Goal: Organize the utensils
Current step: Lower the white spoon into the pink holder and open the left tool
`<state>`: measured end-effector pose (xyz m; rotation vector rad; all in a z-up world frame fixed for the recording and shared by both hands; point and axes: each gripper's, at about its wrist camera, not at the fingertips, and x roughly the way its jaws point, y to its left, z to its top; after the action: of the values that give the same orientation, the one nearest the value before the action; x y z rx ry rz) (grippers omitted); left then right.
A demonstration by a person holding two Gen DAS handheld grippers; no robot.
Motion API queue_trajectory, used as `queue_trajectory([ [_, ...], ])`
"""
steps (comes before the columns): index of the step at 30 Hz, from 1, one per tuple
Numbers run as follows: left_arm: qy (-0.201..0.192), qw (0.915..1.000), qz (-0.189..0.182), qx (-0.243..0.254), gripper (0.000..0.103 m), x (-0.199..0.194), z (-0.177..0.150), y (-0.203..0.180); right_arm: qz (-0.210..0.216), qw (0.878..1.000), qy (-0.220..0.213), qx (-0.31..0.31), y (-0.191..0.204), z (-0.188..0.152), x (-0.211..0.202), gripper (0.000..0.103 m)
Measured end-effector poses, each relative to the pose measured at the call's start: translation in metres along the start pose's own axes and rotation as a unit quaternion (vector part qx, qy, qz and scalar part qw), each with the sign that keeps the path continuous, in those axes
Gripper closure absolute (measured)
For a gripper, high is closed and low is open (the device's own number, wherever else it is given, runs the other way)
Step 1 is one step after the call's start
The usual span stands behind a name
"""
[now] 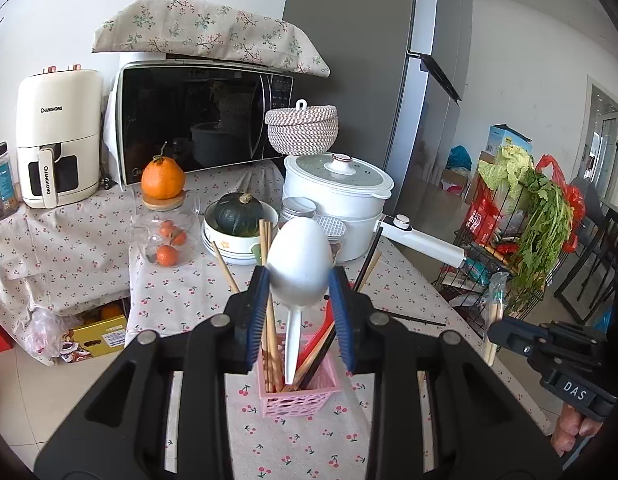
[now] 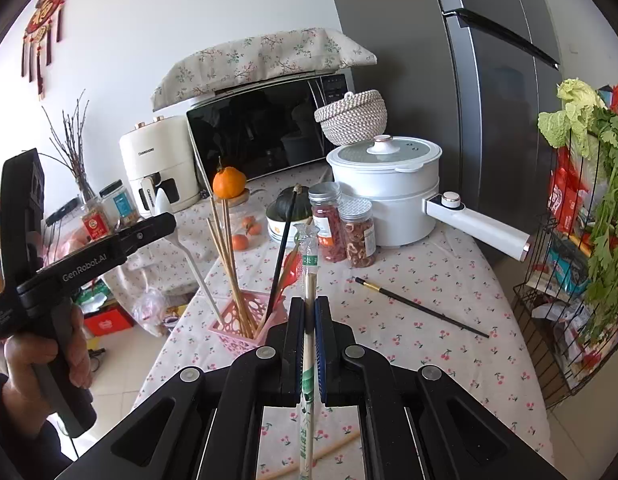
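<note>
A pink perforated holder (image 1: 299,394) stands on the cherry-print tablecloth and holds wooden chopsticks (image 1: 269,320), dark chopsticks and a red utensil. My left gripper (image 1: 299,280) has its blue pads on both sides of the bowl of a white spoon (image 1: 299,264), whose handle reaches down into the holder. The holder also shows in the right wrist view (image 2: 233,324), with the spoon (image 2: 197,268) held by the left gripper. My right gripper (image 2: 309,316) is shut on a pair of wrapped disposable chopsticks (image 2: 309,264), just right of the holder. A single black chopstick (image 2: 421,307) lies on the cloth.
Behind the holder stand a white electric pot (image 2: 393,196), two snack jars (image 2: 341,228), a bowl with a dark squash (image 1: 239,216), a glass jar of oranges (image 1: 165,236), a microwave (image 1: 201,120) and an air fryer (image 1: 59,140). A wire rack with greens (image 2: 589,240) stands right.
</note>
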<state>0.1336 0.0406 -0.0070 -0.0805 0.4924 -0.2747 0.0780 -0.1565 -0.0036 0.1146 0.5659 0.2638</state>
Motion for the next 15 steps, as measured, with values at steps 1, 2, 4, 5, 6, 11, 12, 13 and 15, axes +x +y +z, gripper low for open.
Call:
queue_trajectory([
  [1, 0.003, 1.0, 0.001, 0.001, 0.07, 0.004, -0.001, 0.0, 0.0, 1.0, 0.0, -0.001, 0.0, 0.0, 0.001, 0.098],
  [2, 0.007, 1.0, 0.002, 0.001, 0.07, 0.008, -0.002, 0.001, 0.0, 1.0, -0.001, -0.001, 0.001, 0.0, 0.002, 0.098],
  [4, 0.021, 0.9998, 0.0, -0.003, 0.07, 0.016, -0.005, 0.002, 0.0, 1.0, -0.004, -0.002, 0.002, 0.0, 0.003, 0.098],
  [5, 0.03, 0.9995, -0.003, -0.004, 0.07, 0.021, -0.007, 0.003, 0.0, 1.0, -0.004, -0.002, 0.002, 0.001, 0.004, 0.098],
  [6, 0.042, 0.9991, -0.004, -0.004, 0.07, 0.026, -0.01, 0.003, 0.0, 1.0, -0.006, -0.003, 0.003, 0.001, 0.005, 0.098],
  [11, 0.081, 0.9967, -0.006, 0.002, 0.065, 0.039, -0.021, 0.002, -0.001, 1.0, -0.017, -0.001, 0.005, 0.002, 0.006, 0.098],
  [12, 0.084, 0.9965, -0.006, 0.001, 0.061, 0.038, -0.021, 0.002, 0.0, 1.0, -0.02, 0.0, 0.005, 0.003, 0.007, 0.098],
  [13, 0.085, 0.9963, -0.006, -0.002, 0.053, 0.036, -0.02, 0.002, 0.0, 1.0, -0.024, 0.002, 0.006, 0.004, 0.006, 0.098],
  [15, 0.084, 0.9964, -0.007, -0.011, 0.045, 0.028, -0.018, 0.003, 0.001, 0.999, -0.031, 0.008, 0.006, 0.007, 0.006, 0.098],
])
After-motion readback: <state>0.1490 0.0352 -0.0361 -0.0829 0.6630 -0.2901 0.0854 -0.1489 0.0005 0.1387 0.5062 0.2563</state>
